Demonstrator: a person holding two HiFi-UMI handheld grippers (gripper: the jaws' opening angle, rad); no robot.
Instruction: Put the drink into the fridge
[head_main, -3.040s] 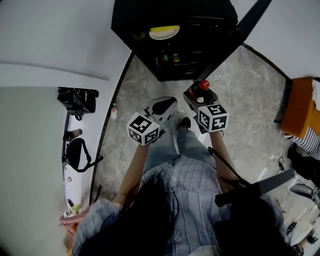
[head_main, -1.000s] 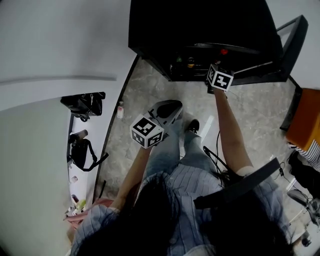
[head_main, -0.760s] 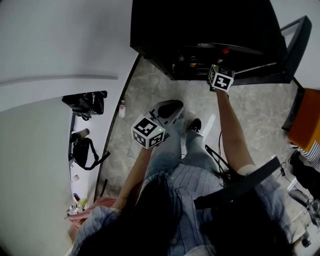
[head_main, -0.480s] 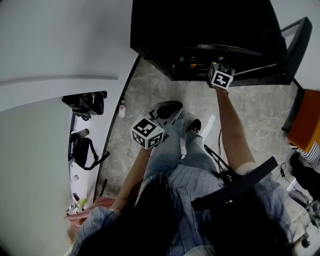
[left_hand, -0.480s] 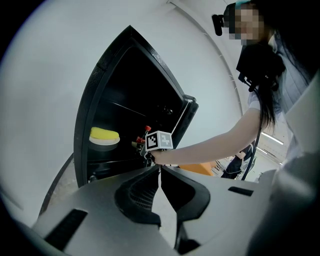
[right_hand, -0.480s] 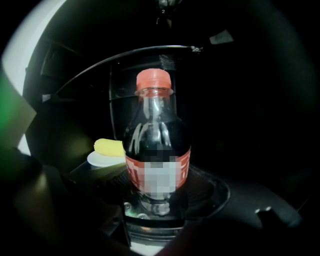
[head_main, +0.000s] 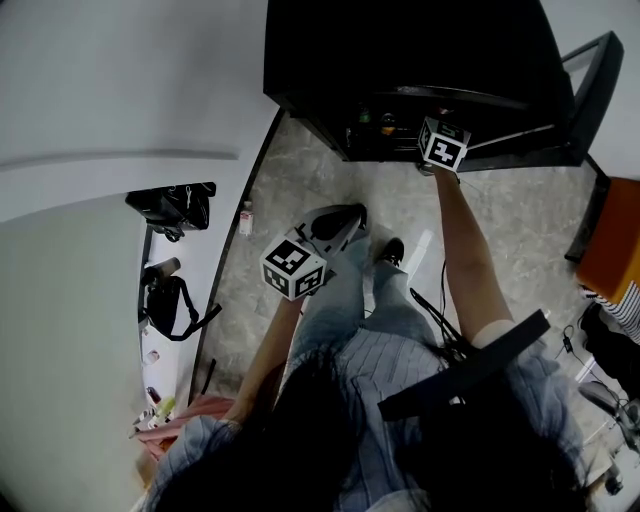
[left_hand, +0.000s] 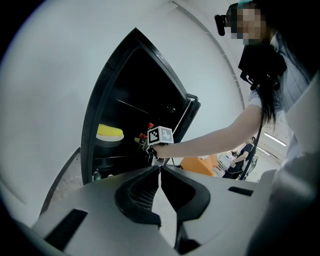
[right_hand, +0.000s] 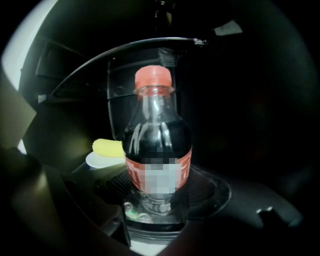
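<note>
The drink is a dark cola bottle (right_hand: 157, 145) with a red cap and a red label. My right gripper (right_hand: 157, 202) is shut on its lower part and holds it upright inside the dark black fridge (head_main: 400, 50). In the head view only that gripper's marker cube (head_main: 442, 144) shows at the fridge opening; the bottle is hidden there. The left gripper view shows the cube (left_hand: 160, 135) and the red cap (left_hand: 150, 125) at the fridge shelves. My left gripper (left_hand: 160, 172) is shut and empty, held low over the person's legs (head_main: 340, 218).
A yellow item on a white plate (right_hand: 106, 148) sits on the shelf left of the bottle. Small bottles (head_main: 375, 122) stand on a lower shelf. The fridge door (head_main: 590, 75) is swung open to the right. Black bags (head_main: 168, 205) lie at the left, an orange seat (head_main: 612, 240) at the right.
My right gripper has carried the bottle from in front of the legs up into the fridge; during the last second the red cap slipped out of the head view. The left gripper barely moved.
</note>
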